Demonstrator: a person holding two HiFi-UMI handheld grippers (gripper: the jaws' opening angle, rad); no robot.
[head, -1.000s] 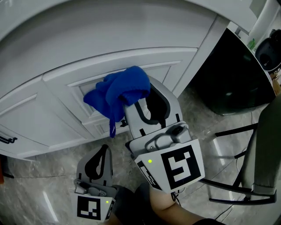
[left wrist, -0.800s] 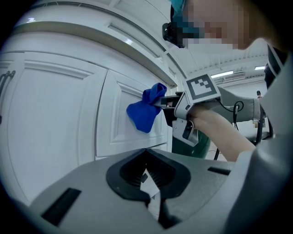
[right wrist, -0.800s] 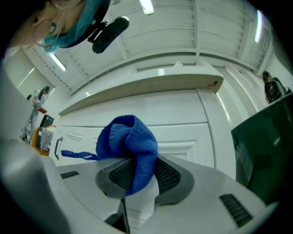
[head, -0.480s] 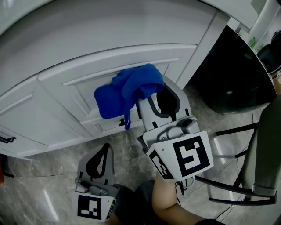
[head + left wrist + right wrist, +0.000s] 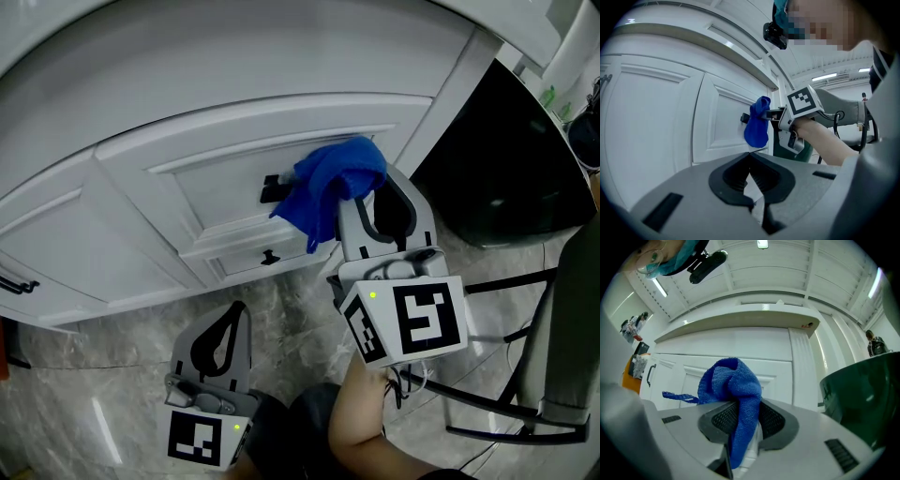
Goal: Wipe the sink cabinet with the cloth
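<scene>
Markings: each gripper's cube carries a black-and-white square marker. The one on the right gripper [image 5: 364,192] shows a blocky S-like figure. A small green light glows on each cube.
Cloth: a blue cloth [image 5: 330,186] of nubbly, terry-like weave, bunched into a soft lump with deep folds.
Cloth axis: in the head view its length runs from the jaws at the upper right down to the lower left and ends in a loose hanging corner. In the right gripper view [image 5: 738,420] a narrow strip of cloth [image 5: 733,390] trails down between the jaws, and a thin frayed tail sticks out to the left.
Cloth place: against the white sink cabinet [image 5: 234,122], by the right edge of a door's recessed panel and just beside a small dark handle [image 5: 270,188]. The left gripper view shows the cloth [image 5: 757,124] lying on the door face.
Right gripper: closed on the cloth, with the bulk of the lump bulging past the jaw tips toward the door.
Left gripper: the left gripper [image 5: 232,314] is held low over the grey marbled floor [image 5: 103,375], well apart from the door. In its own view [image 5: 750,157] the jaw tips meet with nothing between them.
Surroundings: a dark bin [image 5: 497,159] stands just past the cabinet's right corner post.
</scene>
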